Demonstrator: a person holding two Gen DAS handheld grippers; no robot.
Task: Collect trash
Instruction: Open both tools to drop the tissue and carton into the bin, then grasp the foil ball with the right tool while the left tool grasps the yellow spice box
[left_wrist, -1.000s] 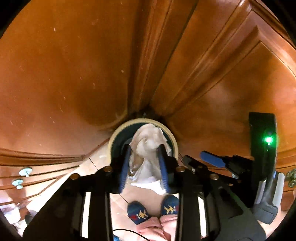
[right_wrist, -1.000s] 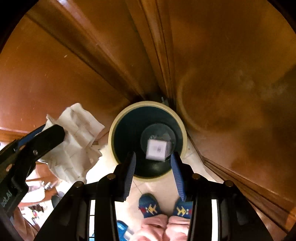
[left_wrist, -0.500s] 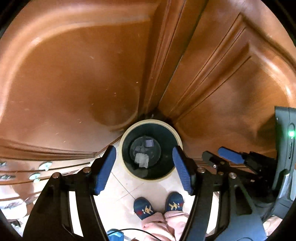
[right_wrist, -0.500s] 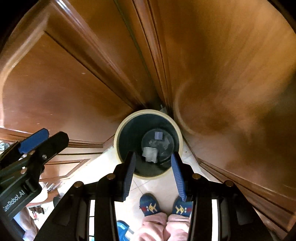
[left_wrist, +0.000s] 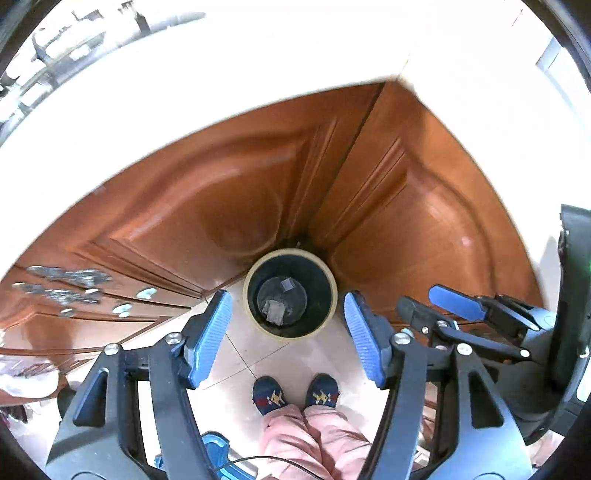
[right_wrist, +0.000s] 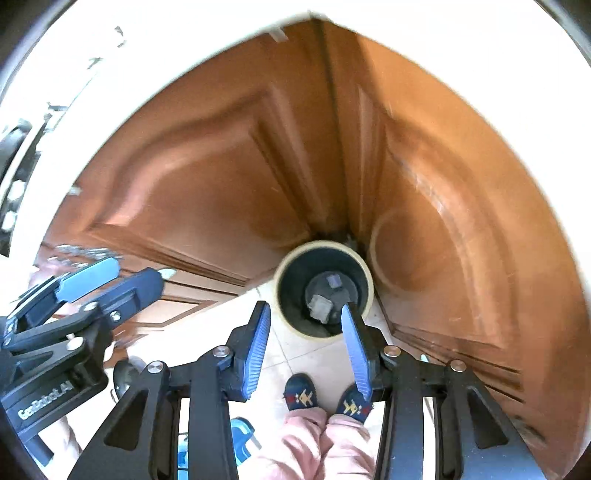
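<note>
A round dark trash bin with a cream rim (left_wrist: 257, 272) stands on the tiled floor in a corner of wooden cabinets; it also shows in the right wrist view (right_wrist: 282, 273). A crumpled paper (left_wrist: 273, 310) and a small square scrap (left_wrist: 287, 284) lie at its bottom; the same paper (right_wrist: 319, 307) and scrap (right_wrist: 333, 280) show in the right wrist view. My left gripper (left_wrist: 284, 314) is open and empty, high above the bin. My right gripper (right_wrist: 304, 325) is open and empty, above the bin's near rim. Each gripper appears in the other's view.
Brown wooden cabinet doors (left_wrist: 221, 206) enclose the corner behind the bin. A white countertop (left_wrist: 221, 74) runs above them. Drawers with round knobs (left_wrist: 147, 293) are at the left. The person's feet in blue slippers (left_wrist: 295, 395) stand on the beige tiles.
My left gripper opened and let the crumpled paper fall into the bin. Both grippers have since risen well above the bin, so the countertop now shows.
</note>
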